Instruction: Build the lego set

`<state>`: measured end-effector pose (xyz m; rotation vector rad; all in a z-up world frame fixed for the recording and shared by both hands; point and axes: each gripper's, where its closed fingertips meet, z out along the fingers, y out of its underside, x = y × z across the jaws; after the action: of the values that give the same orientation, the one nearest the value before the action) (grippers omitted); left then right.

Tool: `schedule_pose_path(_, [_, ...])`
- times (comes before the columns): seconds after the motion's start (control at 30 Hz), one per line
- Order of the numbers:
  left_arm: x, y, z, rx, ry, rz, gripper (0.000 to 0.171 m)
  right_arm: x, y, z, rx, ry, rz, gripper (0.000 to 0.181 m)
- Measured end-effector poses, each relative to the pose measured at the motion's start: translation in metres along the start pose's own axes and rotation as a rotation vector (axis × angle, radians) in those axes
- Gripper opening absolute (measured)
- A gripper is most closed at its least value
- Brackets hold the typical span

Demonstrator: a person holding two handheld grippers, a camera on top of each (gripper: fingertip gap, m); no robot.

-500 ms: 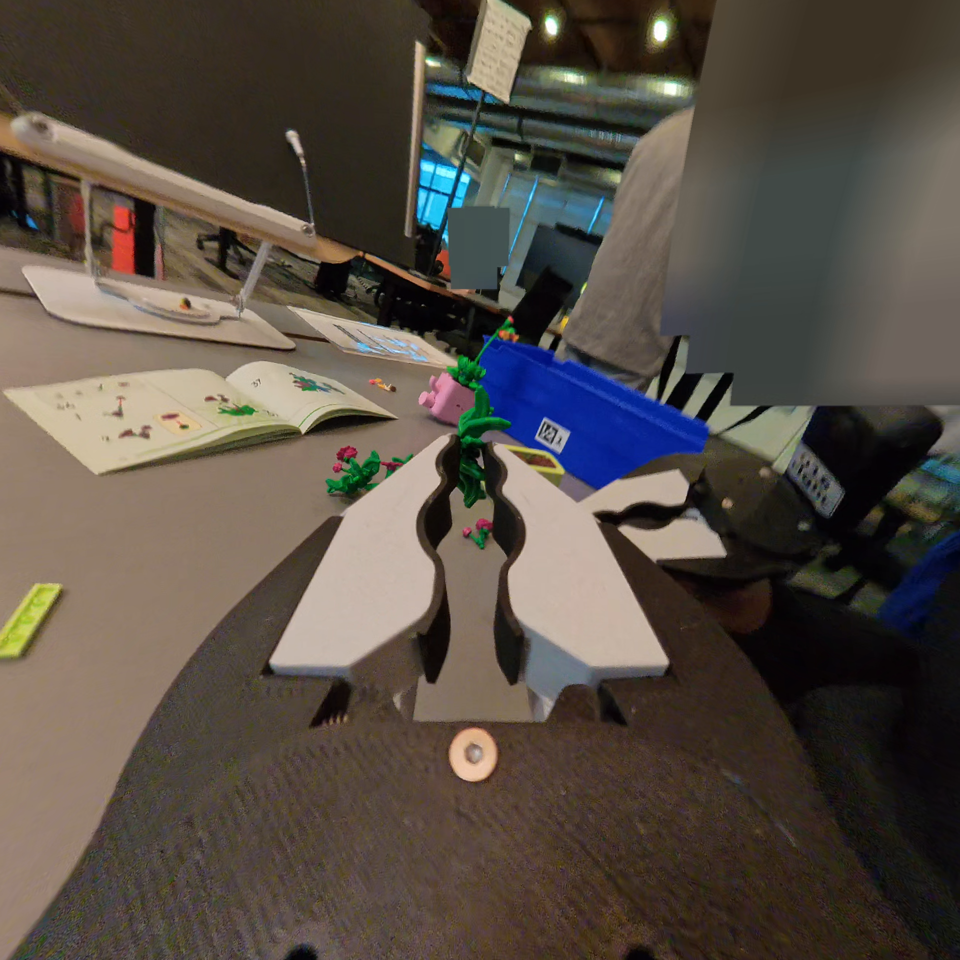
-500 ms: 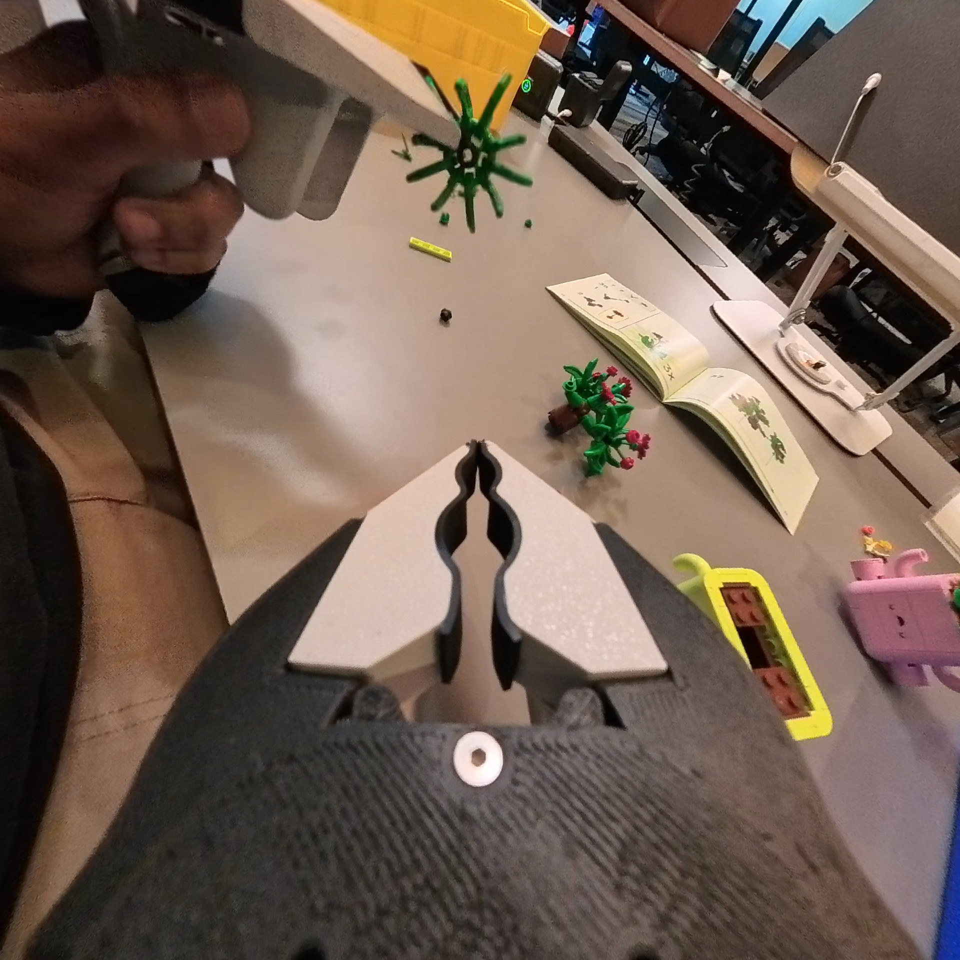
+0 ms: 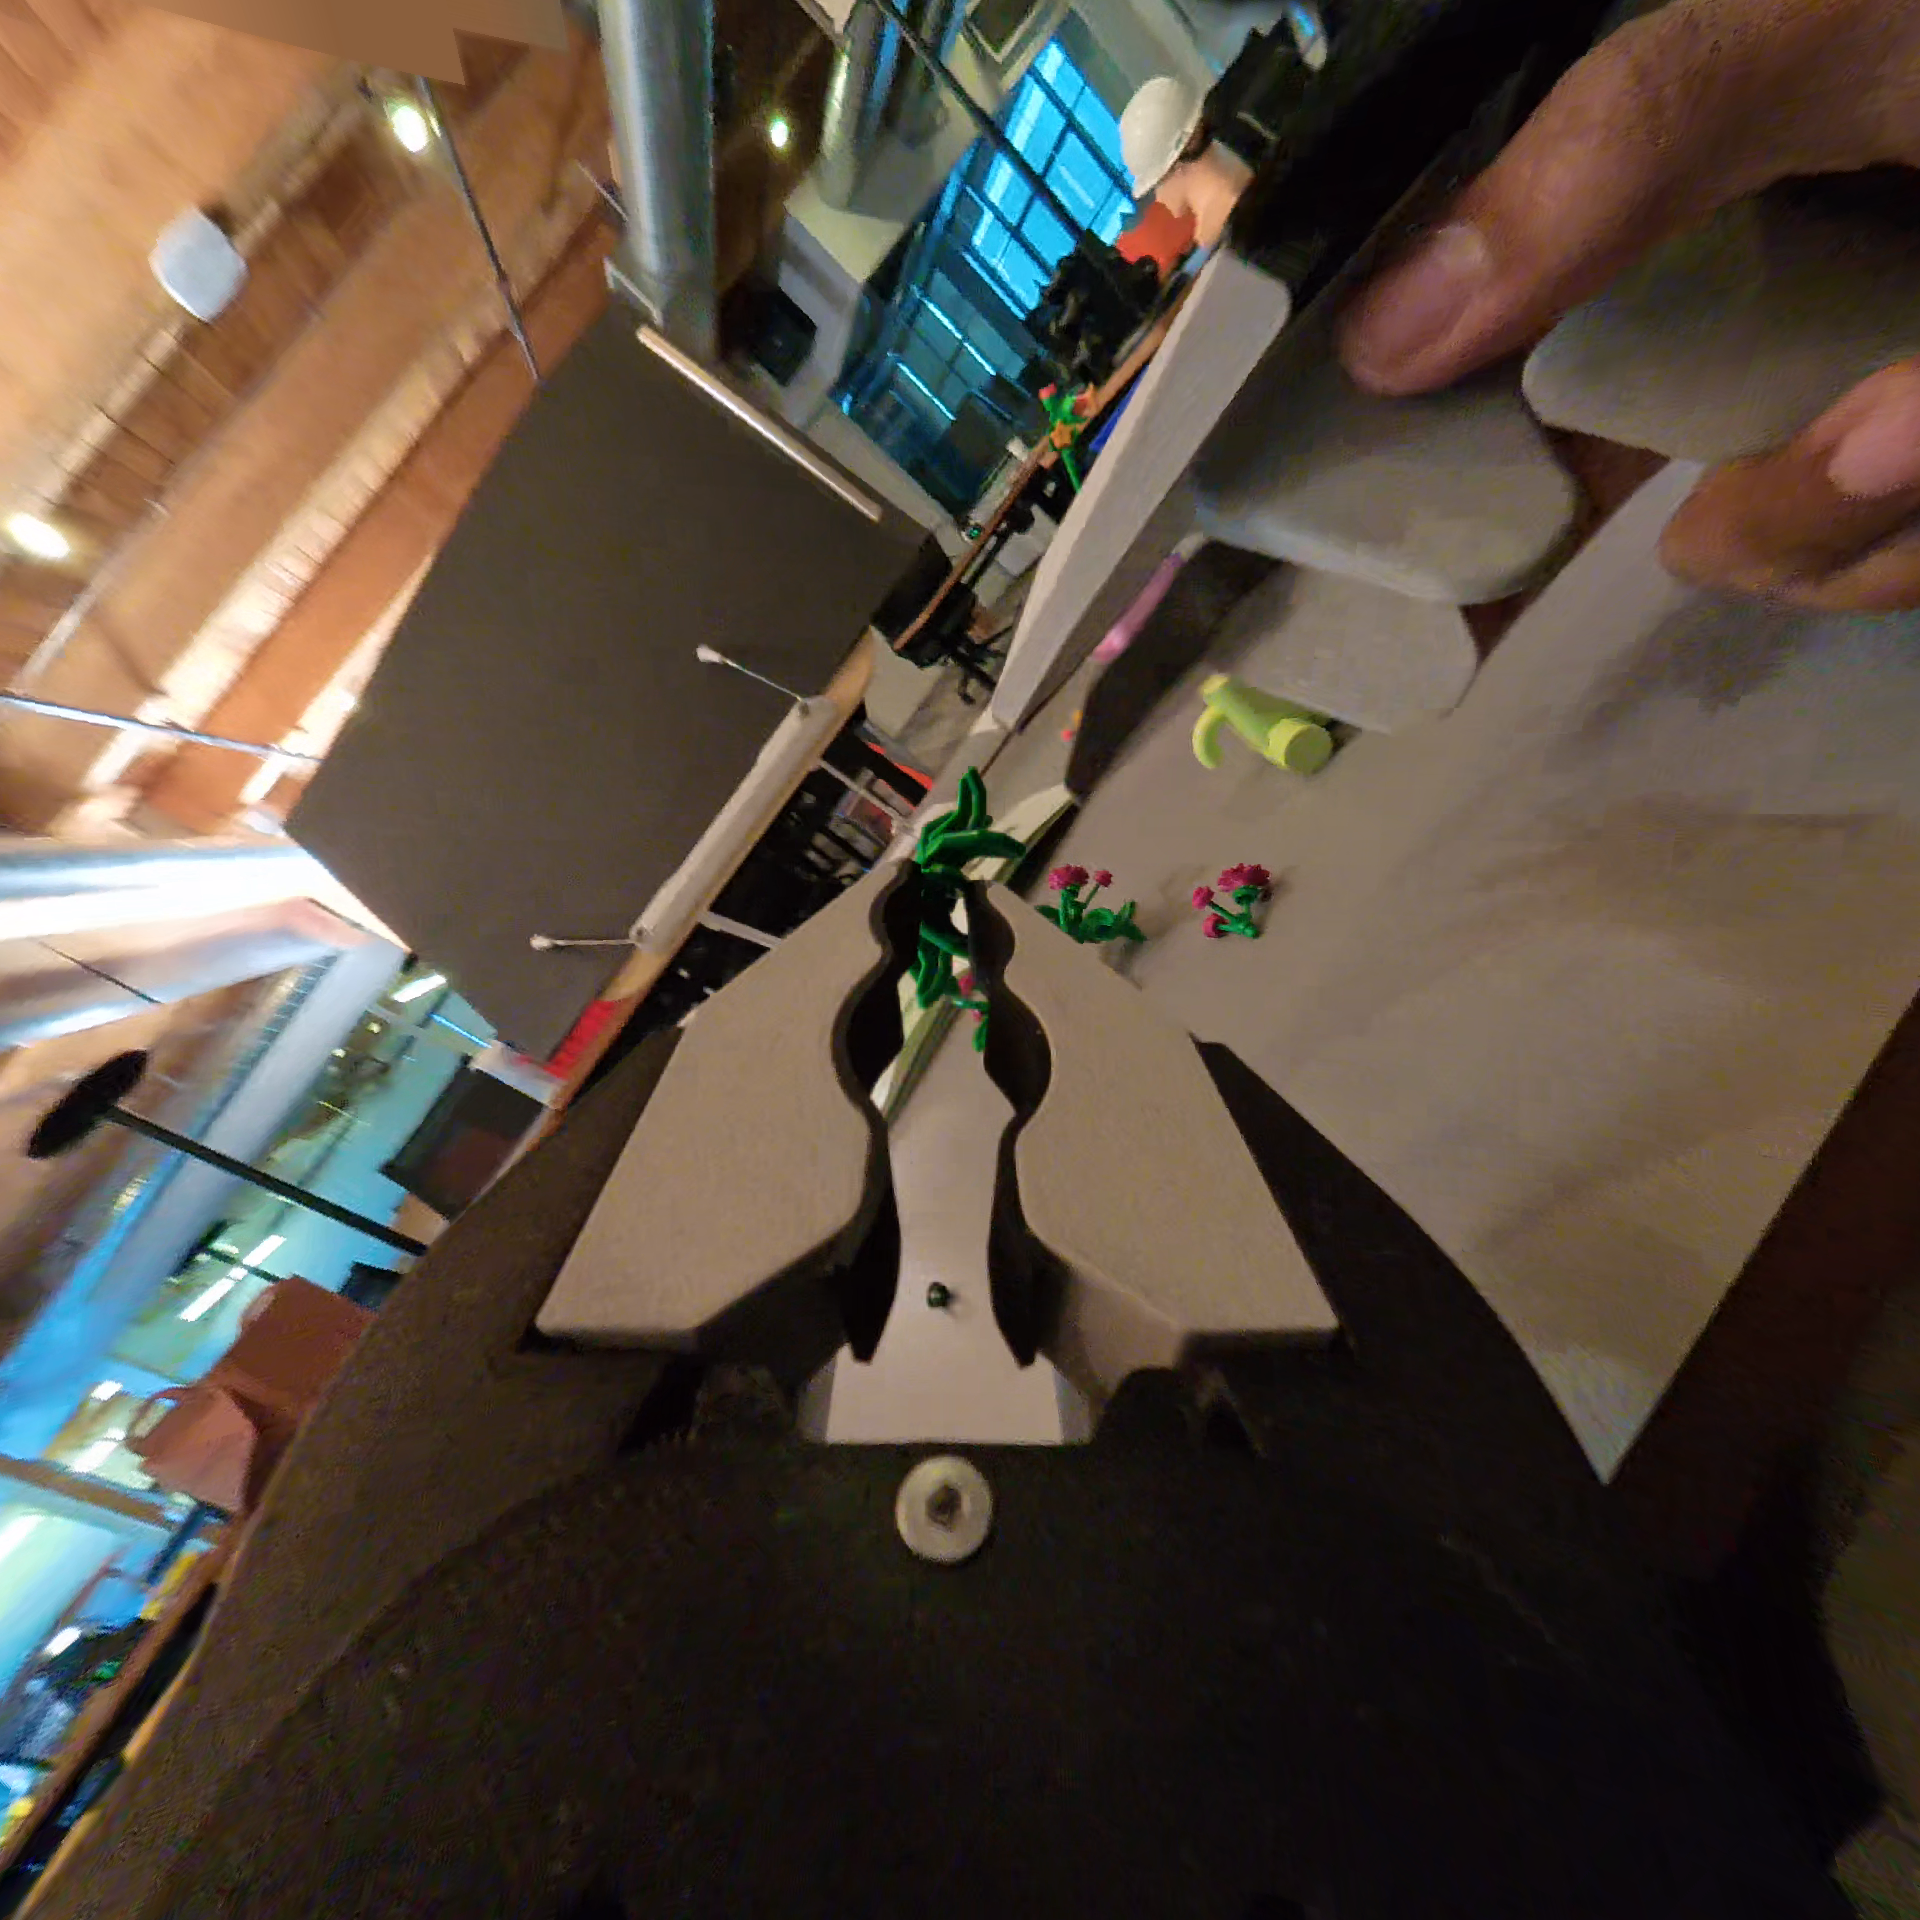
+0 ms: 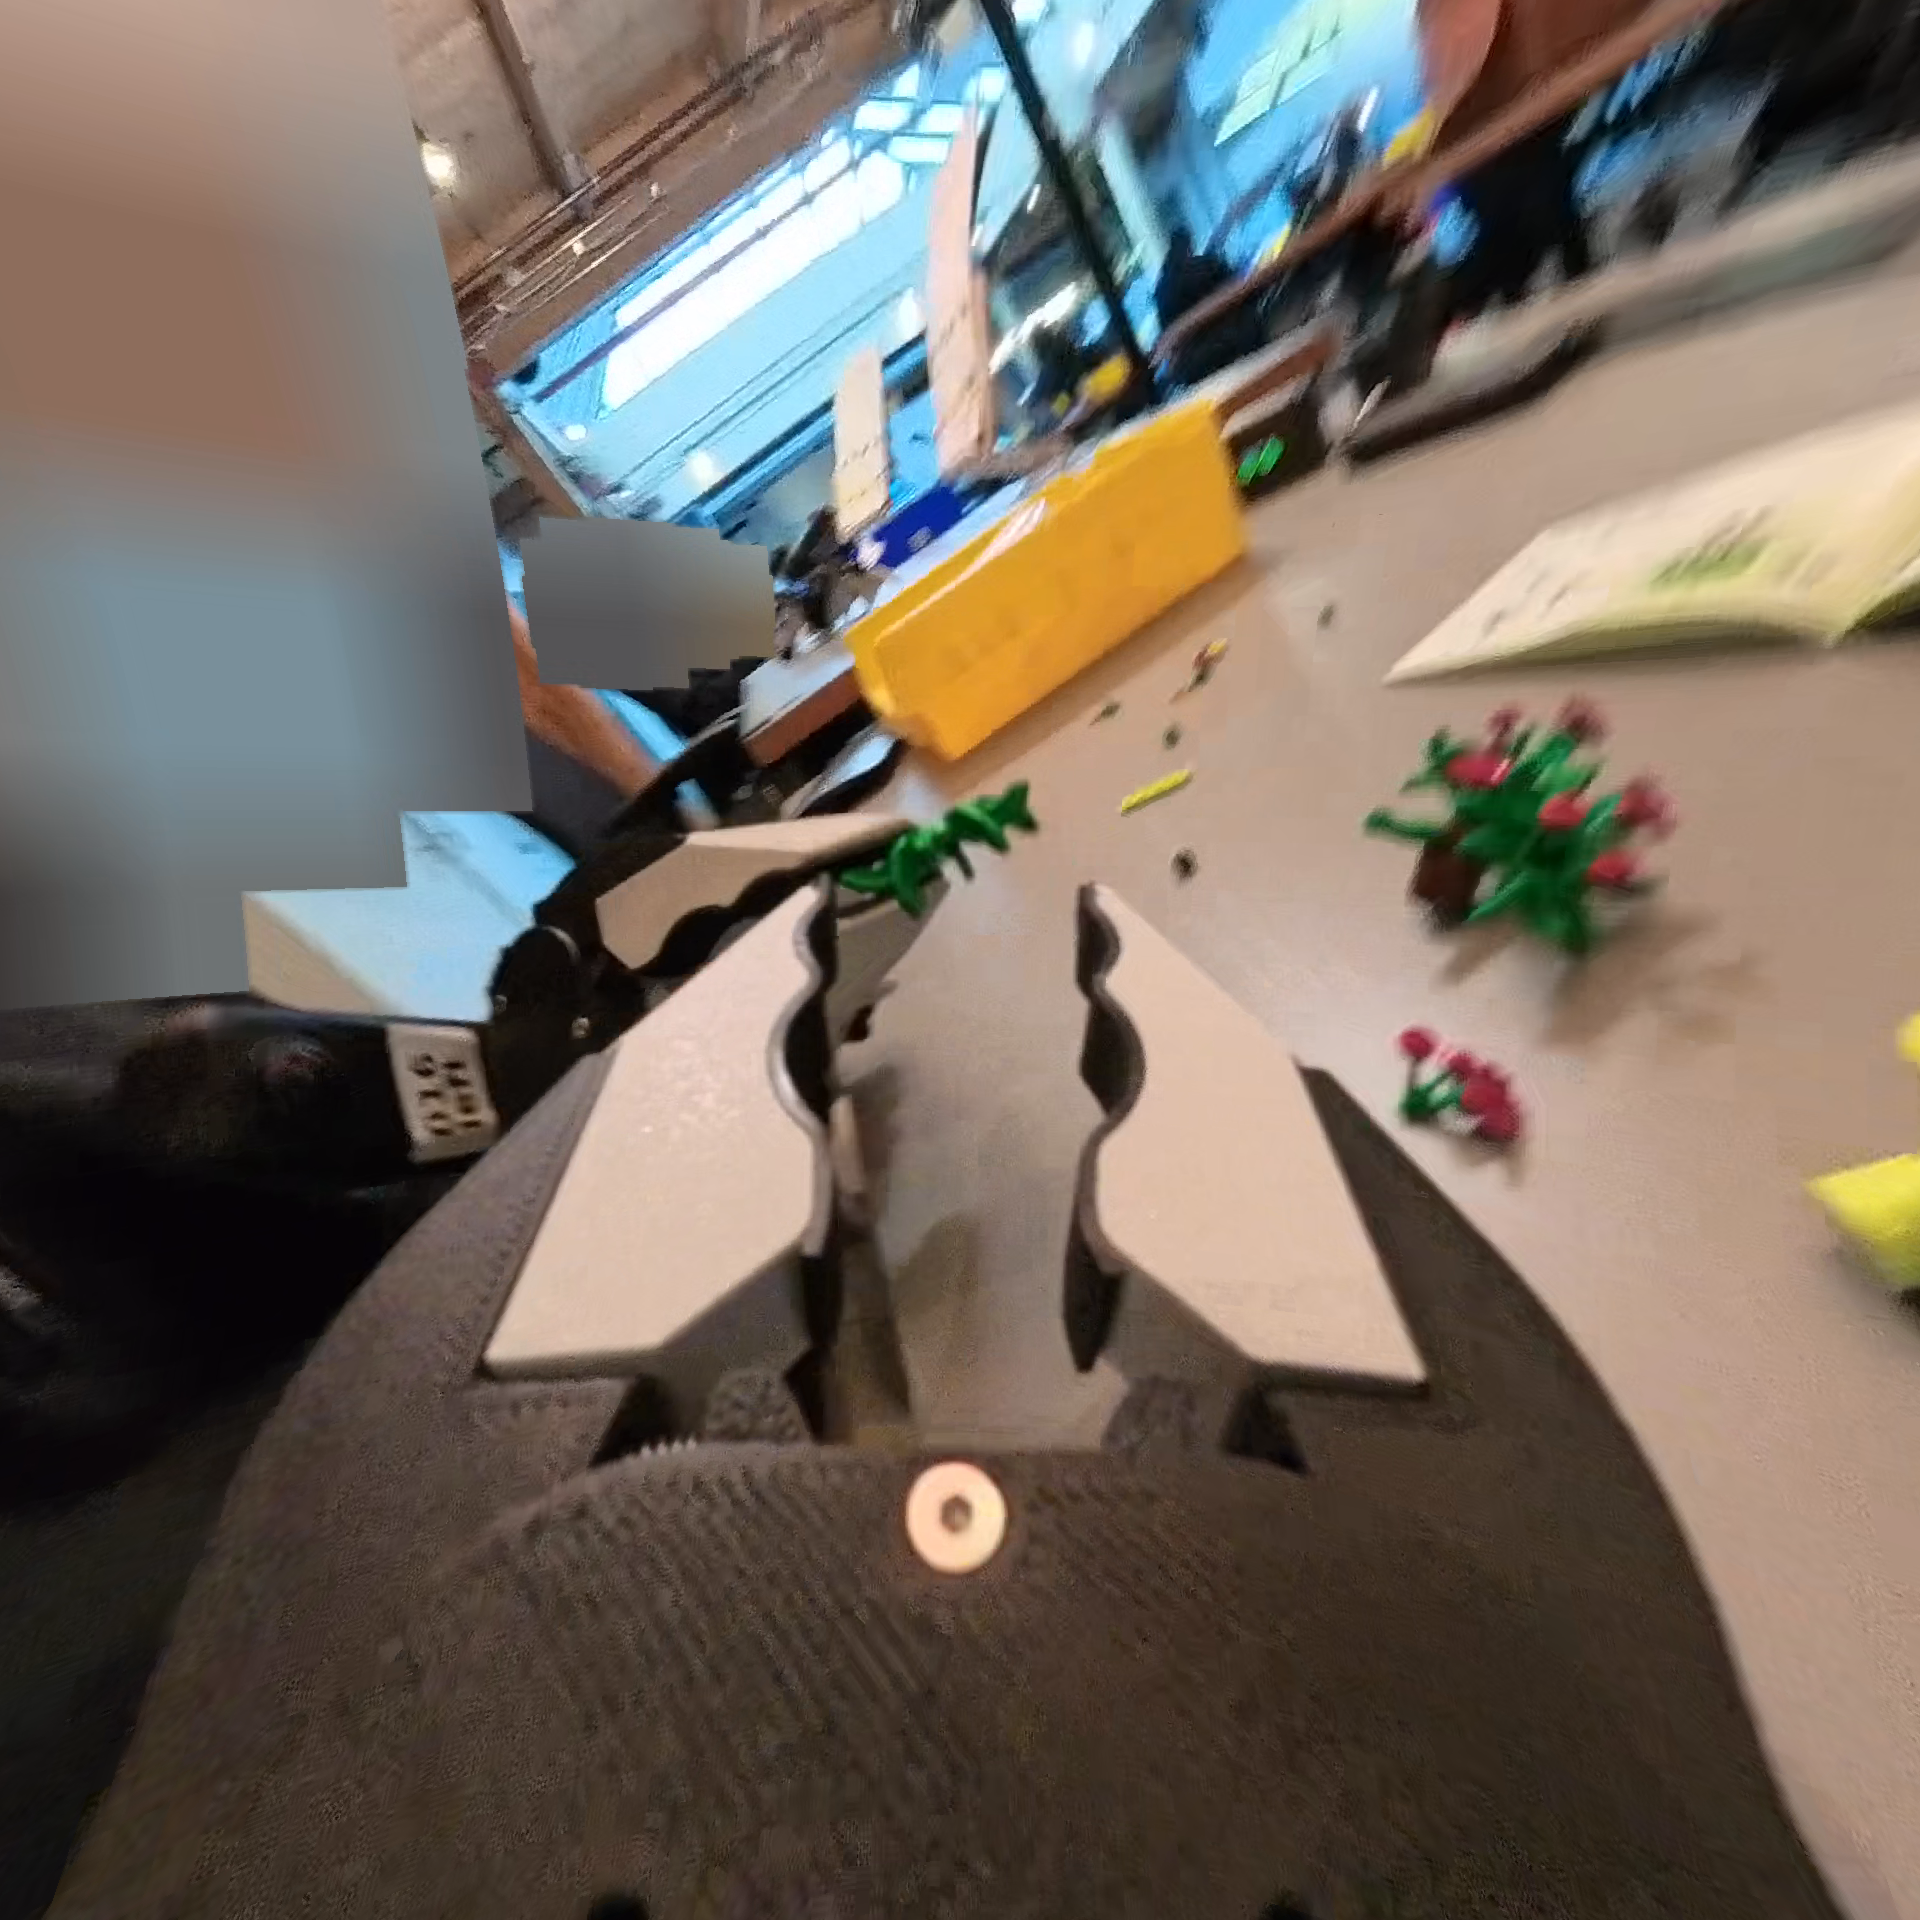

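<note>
Over the grey table [image 4: 1351,1039], the left tool [image 3: 940,899] still pinches the green stem [image 3: 951,862]; the right tool [image 4: 956,904] has spread apart.

Black textured gripper bodies; grey wavy-edged fingers [image 3: 748,1122]; silver centre screw [image 4: 954,1516].

Left gripper [image 3: 940,894] is rolled hard onto its side, fingertips pinched tight around a green stem. Right gripper [image 4: 956,899] sits level and low, jaws parted with nothing between them, and a hand [image 3: 1683,260] wraps that right gripper's grey handle, fingers curled over it.
</note>
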<state>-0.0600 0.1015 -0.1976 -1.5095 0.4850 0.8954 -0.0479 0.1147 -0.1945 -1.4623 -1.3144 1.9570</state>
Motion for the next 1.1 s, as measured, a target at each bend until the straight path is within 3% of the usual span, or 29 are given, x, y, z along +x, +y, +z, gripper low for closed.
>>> schedule_pose_path(0.1, [0.009,-0.003,0.001,0.008,0.023,0.062,0.007,-0.009,0.006,0.005,-0.007,-0.195,0.290,0.052])
schedule_pose_path(0.17, [0.016,-0.008,-0.001,0.029,0.044,0.101,0.007,-0.011,0.002,0.004,0.043,-0.271,0.408,0.043])
schedule_pose_path(0.33, [0.027,-0.017,-0.004,0.070,0.055,0.201,0.008,-0.007,0.008,0.007,0.004,-0.206,0.391,0.026])
schedule_pose_path(0.4, [0.025,-0.019,-0.004,0.085,0.048,0.185,0.008,-0.006,0.004,0.003,0.035,-0.216,0.406,0.011])
schedule_pose_path(0.47, [0.026,-0.020,-0.005,0.093,0.055,0.158,0.010,-0.006,0.003,0.002,0.042,-0.238,0.439,0.010])
schedule_pose_path(0.5, [0.025,-0.021,-0.006,0.110,0.046,0.141,0.013,-0.005,0.000,0.001,0.060,-0.240,0.443,0.010])
schedule_pose_path(0.57, [0.020,-0.023,-0.009,0.145,0.033,0.078,0.039,-0.001,-0.006,-0.004,0.105,-0.236,0.444,0.010])
schedule_pose_path(0.63, [0.013,-0.023,-0.011,0.178,0.051,-0.063,0.050,0.002,-0.014,-0.010,0.149,-0.250,0.441,0.009])
schedule_pose_path(0.73, [-0.008,-0.026,-0.012,0.218,0.121,-0.457,0.060,-0.001,-0.022,-0.016,0.177,-0.276,0.396,0.009])
schedule_pose_path(0.83, [-0.013,-0.028,-0.007,0.219,0.364,-0.996,0.060,-0.015,-0.023,-0.014,0.168,-0.321,0.318,0.009])
schedule_pose_path(0.93, [-0.004,-0.033,-0.009,0.253,0.675,-1.426,0.061,-0.029,-0.023,-0.011,0.155,-0.367,0.267,0.009])
schedule_pose_path(1.03, [0.001,-0.045,-0.019,0.326,0.944,-1.666,0.049,-0.034,-0.017,-0.007,0.111,-0.384,0.244,0.009])
schedule_pose_path(1.1, [0.000,-0.049,-0.023,0.358,0.988,-1.696,0.031,-0.033,-0.013,-0.005,0.086,-0.374,0.227,0.009])
